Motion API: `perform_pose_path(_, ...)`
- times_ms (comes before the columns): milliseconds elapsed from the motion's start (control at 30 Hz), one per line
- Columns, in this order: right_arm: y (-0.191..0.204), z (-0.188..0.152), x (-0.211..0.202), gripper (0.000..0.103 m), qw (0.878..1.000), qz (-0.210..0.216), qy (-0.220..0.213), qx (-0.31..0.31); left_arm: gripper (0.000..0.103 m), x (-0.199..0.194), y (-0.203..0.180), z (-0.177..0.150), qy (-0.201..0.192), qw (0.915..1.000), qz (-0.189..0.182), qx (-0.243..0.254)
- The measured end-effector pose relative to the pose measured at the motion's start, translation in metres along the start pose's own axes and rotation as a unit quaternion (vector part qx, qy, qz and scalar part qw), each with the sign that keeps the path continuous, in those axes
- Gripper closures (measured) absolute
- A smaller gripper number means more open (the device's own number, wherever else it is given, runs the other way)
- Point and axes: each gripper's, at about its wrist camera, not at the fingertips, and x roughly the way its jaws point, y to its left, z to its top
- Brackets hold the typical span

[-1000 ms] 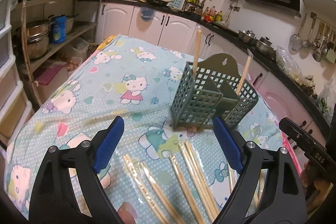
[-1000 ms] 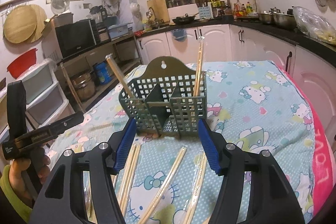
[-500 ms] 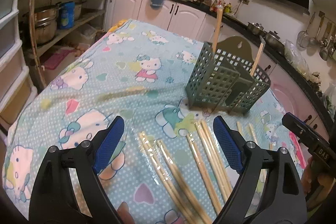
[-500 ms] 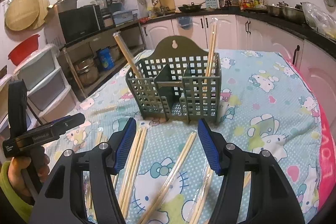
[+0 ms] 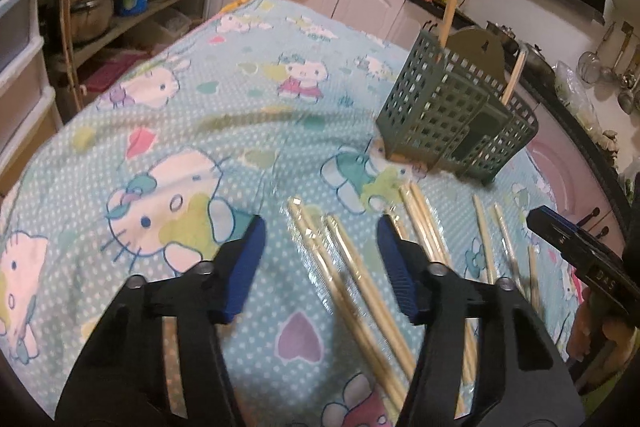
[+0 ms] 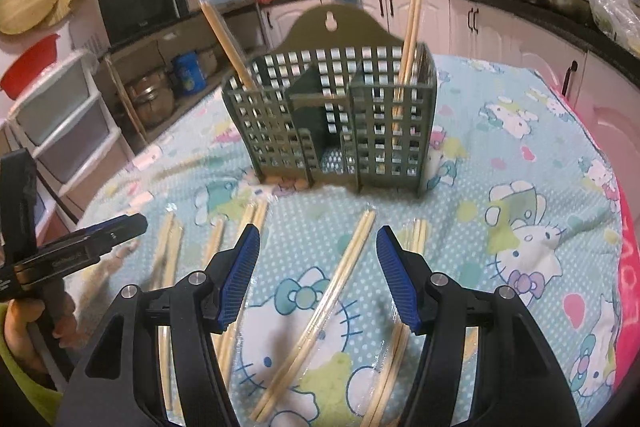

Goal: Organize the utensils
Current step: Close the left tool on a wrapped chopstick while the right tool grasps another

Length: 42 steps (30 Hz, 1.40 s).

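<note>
Pairs of pale wooden chopsticks in clear plastic sleeves lie scattered on the blue cartoon-cat tablecloth, in front of the dark green gridded plastic utensil caddy. One pair stands in each of the caddy's end compartments. The left gripper hangs over one wrapped pair with its jaws closing, the pads not touching it. The right gripper hangs partly open over another pair, gripping nothing.
</note>
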Motion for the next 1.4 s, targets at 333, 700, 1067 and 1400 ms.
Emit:
perform_pose_path(333, -0.001, 0.005, 0.033, 0.044, 0.999, -0.016, 0.036, -0.006, 0.089, 0.024, 0.018, 0.0, 0.036, 0.9985, -0.014, -0.038)
perform_pose_path(700, -0.02, 0.015, 0.075, 0.045, 0.996, -0.04, 0.079, 0.024, 0.089, 0.043, 0.026, 0.018, 0.049, 0.9966, -0.022, -0.063)
perform_pose_path(1067, -0.026, 0.024, 0.1, 0.065, 0.993, -0.066, 0.094, 0.041, 0.089, 0.057, 0.031, 0.033, 0.051, 0.9954, -0.022, -0.077)
perform_pose_path(1400, -0.014, 0.03, 0.089, 0.097, 0.996, -0.03, 0.078, 0.025, 0.097, 0.059, 0.033, 0.04, 0.053, 0.9957, -0.015, -0.074)
